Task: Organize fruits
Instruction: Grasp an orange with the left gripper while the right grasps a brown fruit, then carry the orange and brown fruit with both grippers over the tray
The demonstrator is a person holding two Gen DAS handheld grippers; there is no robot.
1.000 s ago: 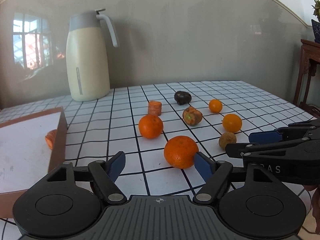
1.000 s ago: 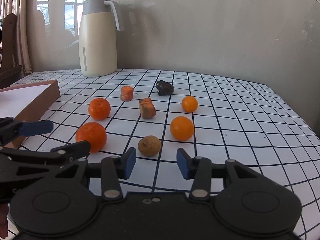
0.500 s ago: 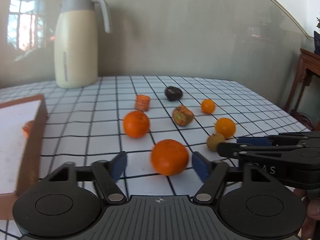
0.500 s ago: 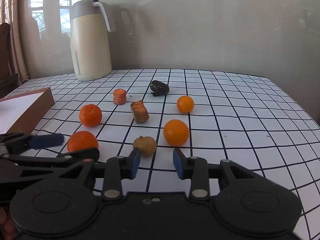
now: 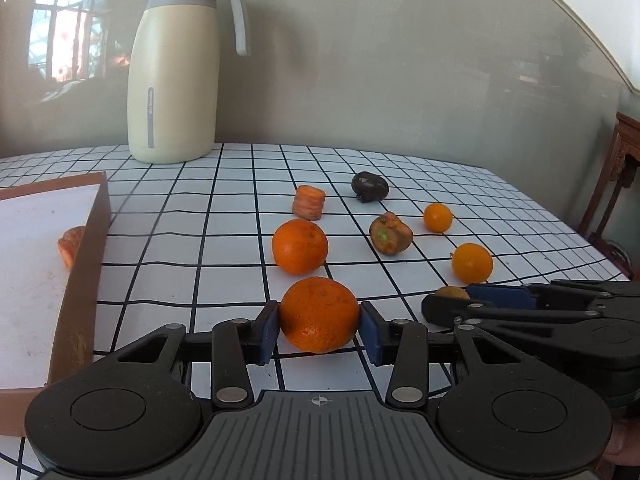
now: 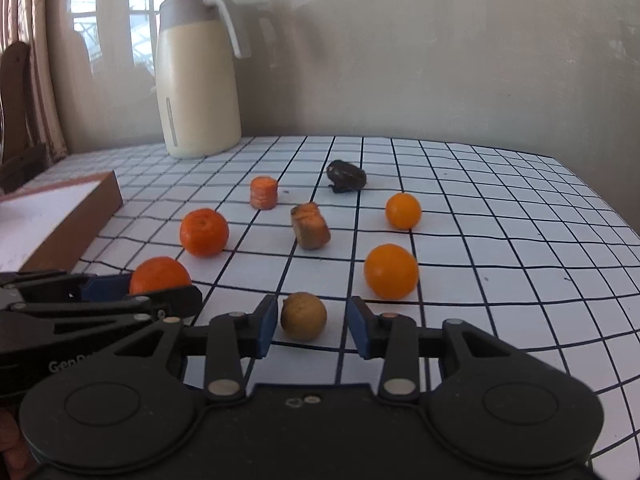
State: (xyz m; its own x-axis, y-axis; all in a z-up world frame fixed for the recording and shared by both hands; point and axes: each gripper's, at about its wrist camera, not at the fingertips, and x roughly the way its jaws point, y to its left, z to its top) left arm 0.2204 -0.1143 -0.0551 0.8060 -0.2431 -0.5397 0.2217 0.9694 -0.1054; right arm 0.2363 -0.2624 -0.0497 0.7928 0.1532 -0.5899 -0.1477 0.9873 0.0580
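Observation:
My left gripper is shut on the near large orange, its blue pads touching both sides; the orange still rests on the checked table. A second large orange lies just beyond it. My right gripper is open around a small brown fruit, with gaps on both sides. Two small yellow-orange fruits lie to the right. A carrot chunk, a brownish carrot stub and a dark fruit lie further back.
A brown tray with a white inside stands at the left and holds one orange piece. A cream thermos jug stands at the back left. A wall runs behind the table. A wooden stand is at the far right.
My left gripper moved forward and closed on the near orange. My right gripper moved forward until the small brown fruit sits between its open fingers.

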